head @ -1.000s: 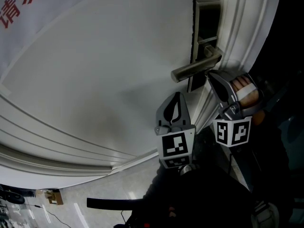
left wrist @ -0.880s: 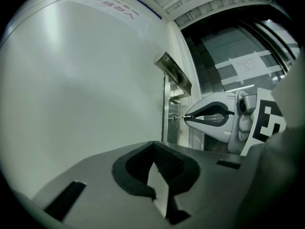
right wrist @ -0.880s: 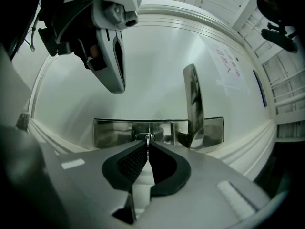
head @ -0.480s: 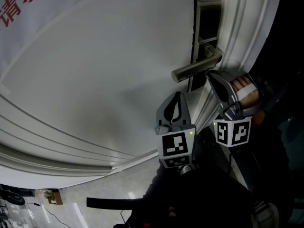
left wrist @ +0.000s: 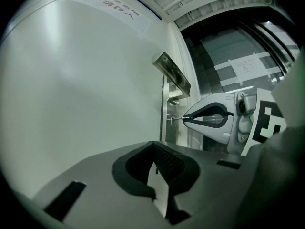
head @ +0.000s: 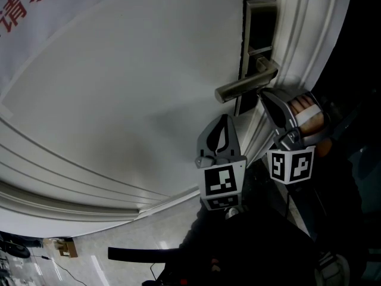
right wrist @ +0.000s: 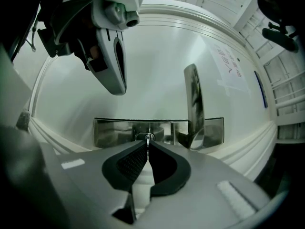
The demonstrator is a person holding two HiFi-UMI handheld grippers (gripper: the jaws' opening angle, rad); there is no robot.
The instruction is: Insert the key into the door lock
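A steel lock plate [head: 257, 22] with a lever handle [head: 241, 89] sits at the edge of the white door [head: 119, 100]. My right gripper [head: 264, 94] is just below the handle, shut on a small metal key [right wrist: 148, 139]. The key's tip is at the keyhole [right wrist: 144, 137] in the plate [right wrist: 114, 132]. Seen from the left gripper view, the key [left wrist: 175, 119] bridges the right gripper [left wrist: 185, 119] and the lock [left wrist: 169, 123]. How deep the key sits I cannot tell. My left gripper [head: 223, 119] hangs lower left of the handle, shut on nothing, apart from the door.
The lever handle [right wrist: 194, 104] juts out just right of the keyhole. A moulded door frame [head: 309, 34] runs beside the lock, with a dark glass panel [left wrist: 238, 66] beyond it. A paper notice with red characters [head: 24, 5] is stuck on the door, upper left.
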